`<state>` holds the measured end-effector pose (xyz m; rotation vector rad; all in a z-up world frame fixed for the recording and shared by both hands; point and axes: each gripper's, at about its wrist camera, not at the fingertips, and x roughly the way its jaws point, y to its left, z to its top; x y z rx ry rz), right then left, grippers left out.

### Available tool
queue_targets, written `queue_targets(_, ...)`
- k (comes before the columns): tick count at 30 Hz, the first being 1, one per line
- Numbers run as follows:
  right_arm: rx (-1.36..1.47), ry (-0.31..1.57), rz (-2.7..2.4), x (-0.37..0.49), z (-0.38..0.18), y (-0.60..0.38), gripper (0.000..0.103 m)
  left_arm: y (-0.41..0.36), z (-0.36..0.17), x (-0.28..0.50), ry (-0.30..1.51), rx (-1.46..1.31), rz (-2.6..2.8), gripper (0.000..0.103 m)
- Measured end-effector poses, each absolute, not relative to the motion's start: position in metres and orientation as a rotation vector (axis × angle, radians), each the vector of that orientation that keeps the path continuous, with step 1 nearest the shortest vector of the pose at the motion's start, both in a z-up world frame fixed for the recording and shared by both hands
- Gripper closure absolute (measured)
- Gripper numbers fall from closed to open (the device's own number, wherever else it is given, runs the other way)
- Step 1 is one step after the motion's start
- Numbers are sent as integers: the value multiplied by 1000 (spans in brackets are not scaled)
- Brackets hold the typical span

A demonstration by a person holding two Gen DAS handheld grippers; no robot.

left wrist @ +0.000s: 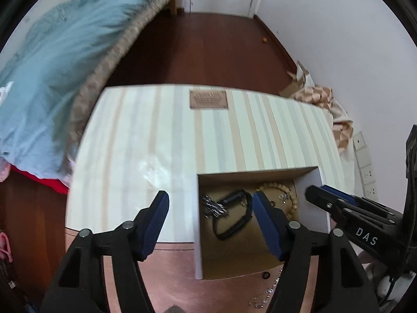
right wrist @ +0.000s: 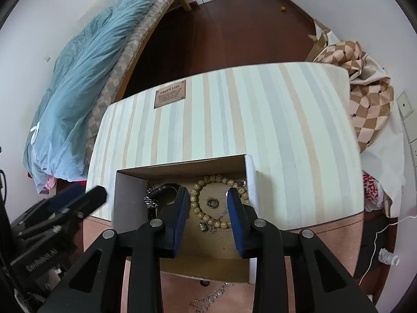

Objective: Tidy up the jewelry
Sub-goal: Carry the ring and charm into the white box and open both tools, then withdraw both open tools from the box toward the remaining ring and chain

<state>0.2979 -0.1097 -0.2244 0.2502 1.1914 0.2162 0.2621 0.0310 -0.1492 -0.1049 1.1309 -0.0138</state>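
Note:
A striped box (left wrist: 161, 135) has its drawer (left wrist: 234, 258) pulled open toward me; the drawer also shows in the right wrist view (right wrist: 203, 263). Inside lie a wooden bead bracelet (right wrist: 199, 207), a black band (left wrist: 234, 224), a silver link chain (left wrist: 212, 207), a ring (right wrist: 212, 203) and a small silver pendant (right wrist: 208, 226). A thin silver chain (right wrist: 211, 296) lies on the pink surface in front of the drawer. My left gripper (left wrist: 211, 203) is open above the drawer's left wall. My right gripper (right wrist: 207, 195) is open and empty over the beads.
The box sits on a pink surface (right wrist: 331, 237). A bed with a blue quilt (right wrist: 86, 78) is at the left. Checked fabric (right wrist: 370, 104) is piled at the right by the wall. Dark wood floor (left wrist: 198, 49) lies beyond.

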Motion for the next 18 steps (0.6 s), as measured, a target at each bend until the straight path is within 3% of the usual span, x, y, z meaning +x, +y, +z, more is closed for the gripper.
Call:
queue_targets(2,231,1173,200,292,-219,-111,65,35,-145,258,1118,-97,1,38)
queue_targets(4,194,1155,172,285,-213,-112,53,37,-141,250,1099,-85,18,34)
queue_targets(5,183,1142,166,279,-209,-113,51,37,-140,246,1090,-77,26,24)
queue_targets(6,173,1135,156,275,-207,-113,43,37,-138,240,1077,-65,36,15)
queue_targets(10,34,1111,81,257,-202,-108,10,34,-136,221,1049,-30,59,14)
queue_targets(16,-101,1109,-5,227,-203,-100,2,31,-144,196,1048,-5,90,13)
queue_targets(18,-110,1095,-12,219,-199,-100,1,30,-144,190,1053,-2,97,0)
